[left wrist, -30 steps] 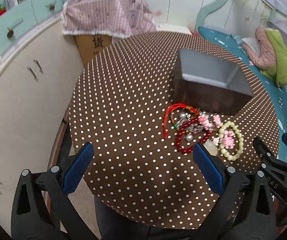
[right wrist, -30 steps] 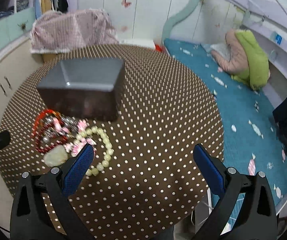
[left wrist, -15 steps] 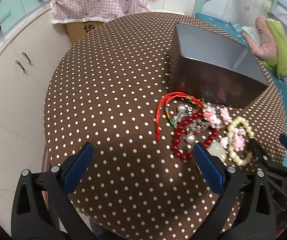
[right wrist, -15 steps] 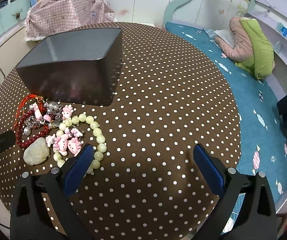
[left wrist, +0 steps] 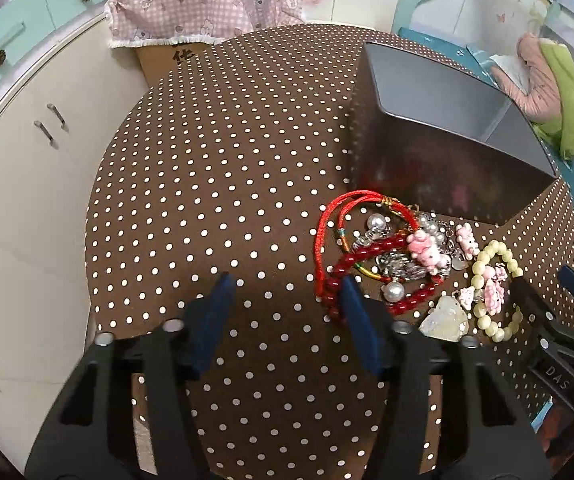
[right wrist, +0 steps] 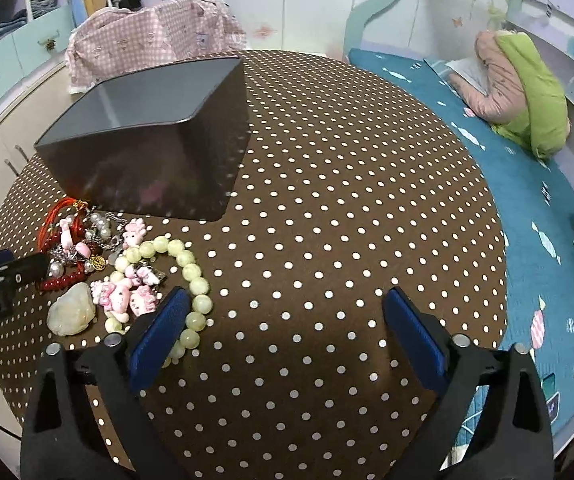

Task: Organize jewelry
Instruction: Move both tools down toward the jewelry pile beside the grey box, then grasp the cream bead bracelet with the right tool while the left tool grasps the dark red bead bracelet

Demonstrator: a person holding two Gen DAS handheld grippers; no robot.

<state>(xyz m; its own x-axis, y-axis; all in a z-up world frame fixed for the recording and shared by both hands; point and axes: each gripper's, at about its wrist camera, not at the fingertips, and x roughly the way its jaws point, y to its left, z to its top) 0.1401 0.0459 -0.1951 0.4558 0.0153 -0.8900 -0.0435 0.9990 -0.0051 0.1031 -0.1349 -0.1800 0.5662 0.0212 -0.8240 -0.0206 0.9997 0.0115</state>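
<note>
Left gripper over round brown table with white polka dots, jaws closing with nothing but cloth between the blue pads, nothing grasped. Just past its right fingertip: dark red bead bracelet, tangled with red cord bracelet, pearls and pink cartoon charms. Beyond that heap, touching or nearly so: open grey rectangular metal box.

Right gripper likewise closing, jaws wide and clamping nothing. Against its left fingertip: pale green bead bracelet; further left, whitish stone pendant.
</note>
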